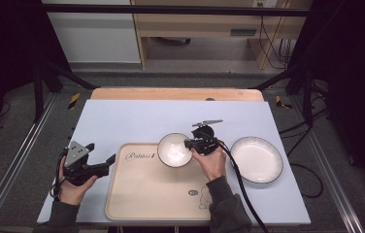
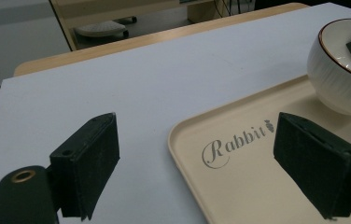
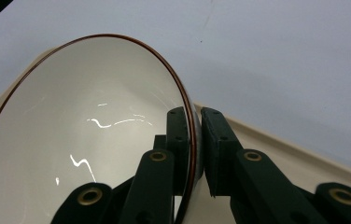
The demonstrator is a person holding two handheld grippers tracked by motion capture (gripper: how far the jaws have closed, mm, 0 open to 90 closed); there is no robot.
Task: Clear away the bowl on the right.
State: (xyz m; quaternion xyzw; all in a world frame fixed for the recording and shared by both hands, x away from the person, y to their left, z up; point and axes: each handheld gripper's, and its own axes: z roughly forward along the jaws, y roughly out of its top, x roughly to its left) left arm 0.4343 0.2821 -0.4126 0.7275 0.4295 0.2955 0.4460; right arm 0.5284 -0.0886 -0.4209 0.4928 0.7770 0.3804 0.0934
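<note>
The left claw (image 1: 104,160) is gaping wide, hovering over the surface (image 1: 122,119) just beside the beige tray (image 1: 146,194), which is reading "Rabbit" (image 2: 236,144). The white bowl (image 1: 174,149) is sitting over the tray's far edge, mouth tilting, its rim pinched by the right claw (image 1: 189,143). A white plate (image 1: 257,159) is lying farthest right.

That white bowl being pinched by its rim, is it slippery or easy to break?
The bowl looks glazed, with bright glints inside, so it is probably slippery. The right hand-held gripper pinches just the thin rim, one jaw inside and one outside, so the bowl might pivot or slide. It seems to be rigid ceramic: stiff, fairly heavy for its size, likely to chip if dropped onto the tray.
</note>
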